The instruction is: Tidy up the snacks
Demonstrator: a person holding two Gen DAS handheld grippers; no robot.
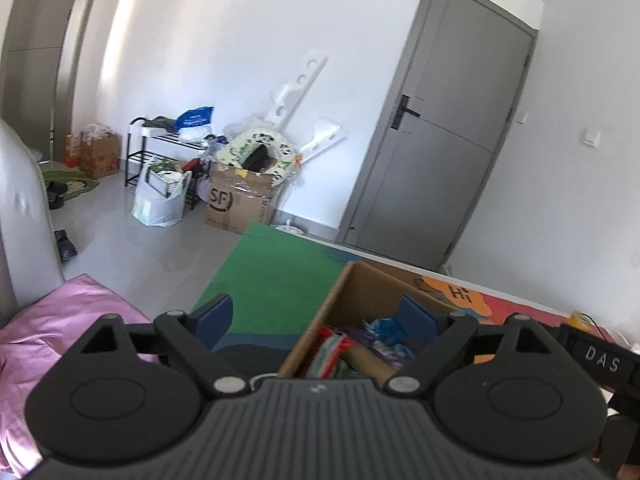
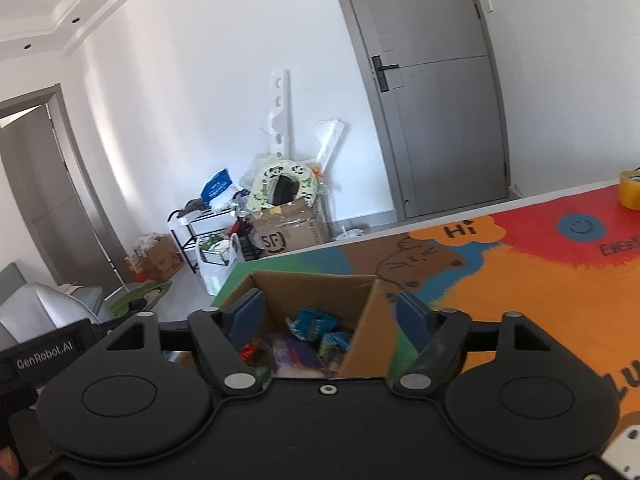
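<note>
Presently, both tools point forward and slightly downward over the worktop [image 2: 520, 280], which carries a bright cartoon mat.

Item: left tool [image 1: 320, 316]. Jaws stand wide apart, nothing between the pads, nothing touched. Its left finger [image 1: 214, 316] hangs over the green part of the mat; its right finger [image 1: 420, 316] sits above the inside of the cardboard box [image 1: 360, 292], at 3 o'clock in that view.

Item: right tool [image 2: 330, 316]. Jaws spread, gripping nothing. Its left finger [image 2: 248, 314] lies over the box's left wall, its right finger [image 2: 414, 320] just outside the right wall, so the jaws straddle the box.

Item: cardboard box, open-topped, at 6 o'clock in the right wrist view, near the worktop's left end. Snack packets [image 2: 316, 324] lie loose inside: blue ones at the back, red, green and purple ones nearer.

Item: open room. Bare mat extends to 3 o'clock of the box; a roll of yellow tape [image 2: 630, 190] sits at the far right edge. The worktop's far edge runs just beyond the box; past it, floor, a stack of cartons and bags [image 2: 280, 224] and a grey door [image 2: 440, 100].
</note>
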